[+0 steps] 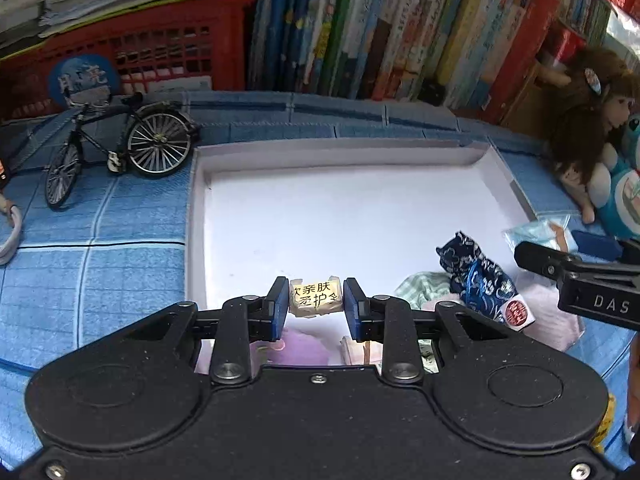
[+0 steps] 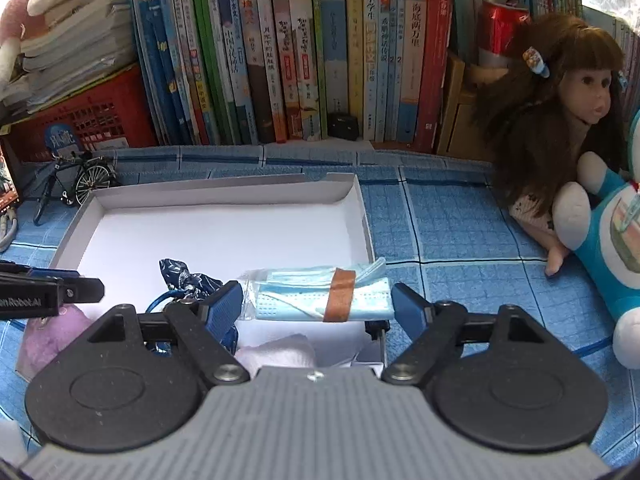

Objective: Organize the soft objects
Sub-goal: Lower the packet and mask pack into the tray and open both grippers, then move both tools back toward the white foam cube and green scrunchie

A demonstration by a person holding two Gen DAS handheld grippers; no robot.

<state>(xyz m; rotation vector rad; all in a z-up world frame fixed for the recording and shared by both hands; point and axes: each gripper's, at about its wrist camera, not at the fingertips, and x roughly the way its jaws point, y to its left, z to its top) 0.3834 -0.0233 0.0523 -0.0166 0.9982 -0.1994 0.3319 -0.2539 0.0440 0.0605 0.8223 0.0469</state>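
While it hangs over the white tray (image 1: 198, 216), the left gripper (image 1: 316, 300) clamps a small tissue pack (image 1: 316, 299) between both pads, above the tray's near edge. A blue pouch (image 1: 478, 280) lies to its right.

From the right wrist, the right gripper (image 2: 318, 306) stands wide around a bagged mask bundle (image 2: 320, 296); whether the pads (image 2: 224, 308) press it I cannot tell. It sits over the tray's near right corner.

Even indoor light, glare on white tray floor (image 1: 320, 208), fisheye-bent edges, sharp focus

Right claw (image 2: 317, 305) around bagged blue face masks (image 2: 320, 296), above white tray (image 2: 224, 194).
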